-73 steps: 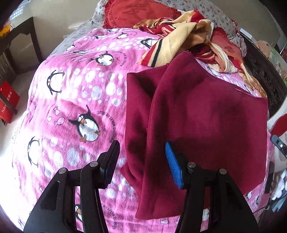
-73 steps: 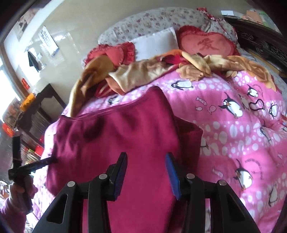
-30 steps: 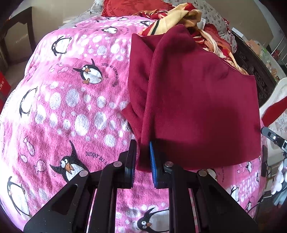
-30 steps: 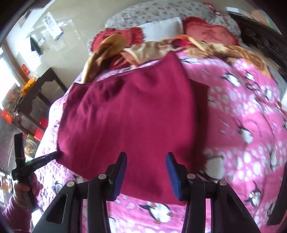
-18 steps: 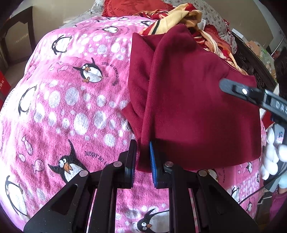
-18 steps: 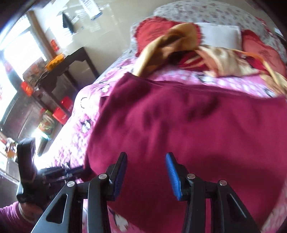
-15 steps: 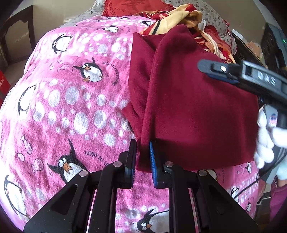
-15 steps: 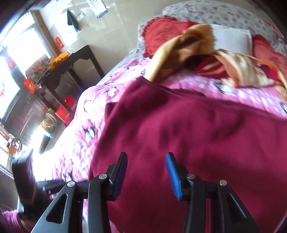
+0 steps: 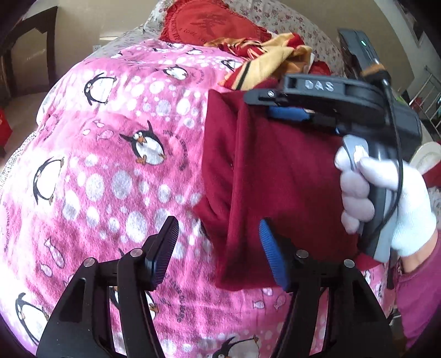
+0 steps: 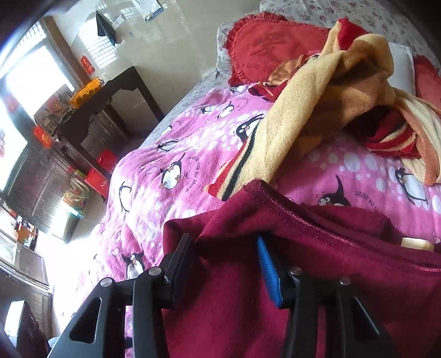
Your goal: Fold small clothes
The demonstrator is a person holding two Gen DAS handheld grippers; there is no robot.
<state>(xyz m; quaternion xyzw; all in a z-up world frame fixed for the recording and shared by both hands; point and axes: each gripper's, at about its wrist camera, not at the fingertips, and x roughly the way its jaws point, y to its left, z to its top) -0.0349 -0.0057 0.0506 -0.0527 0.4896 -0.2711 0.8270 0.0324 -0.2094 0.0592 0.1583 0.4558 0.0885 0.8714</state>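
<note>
A maroon garment (image 9: 278, 176) lies folded on the pink penguin blanket (image 9: 115, 165). My left gripper (image 9: 217, 250) hovers at its near left corner. Its jaws are opening, the corner lies loose between them, and neither pad presses on it. My right gripper (image 9: 275, 106), held by a white-gloved hand (image 9: 386, 192), reaches over the garment's far left corner. In the right wrist view the right gripper (image 10: 224, 264) stands open just above the maroon garment (image 10: 317, 247), close behind its stitched hem.
A heap of yellow and red striped clothes (image 10: 330, 91) lies just beyond the garment, with a red heart cushion (image 9: 209, 24) behind it. A dark wooden desk (image 10: 110, 110) and red boxes (image 10: 96, 179) stand beside the bed on the left.
The left gripper, earlier shut on the garment's near corner, has parted its jaws and drawn back slightly. The right gripper swept across the garment to its far left corner.
</note>
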